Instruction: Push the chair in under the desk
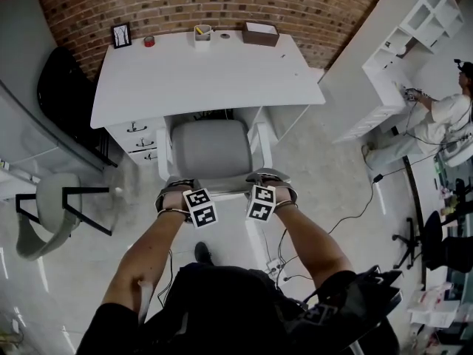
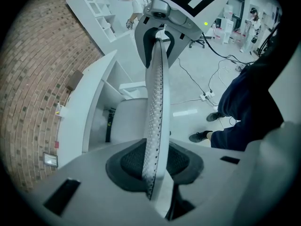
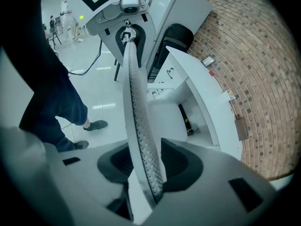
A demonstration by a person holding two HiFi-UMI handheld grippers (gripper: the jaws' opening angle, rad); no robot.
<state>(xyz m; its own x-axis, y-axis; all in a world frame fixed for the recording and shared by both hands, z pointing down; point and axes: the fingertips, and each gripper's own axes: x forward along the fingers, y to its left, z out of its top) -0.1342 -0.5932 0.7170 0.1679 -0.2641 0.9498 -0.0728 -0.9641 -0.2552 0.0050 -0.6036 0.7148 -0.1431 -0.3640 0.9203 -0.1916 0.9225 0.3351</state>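
The left gripper (image 1: pixel 177 192) and right gripper (image 1: pixel 273 188) are clamping the chair backrest (image 1: pixel 226 191) abreast, partly closed, the desk (image 1: pixel 199 80) lying straight beyond it.

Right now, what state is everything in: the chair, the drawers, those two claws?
Chair, seat partly under the desk, backrest outside it.
Left claw, shut on the backrest.
Right claw, shut on the backrest.
Desk drawers, closed.
Picture frame, standing upright.
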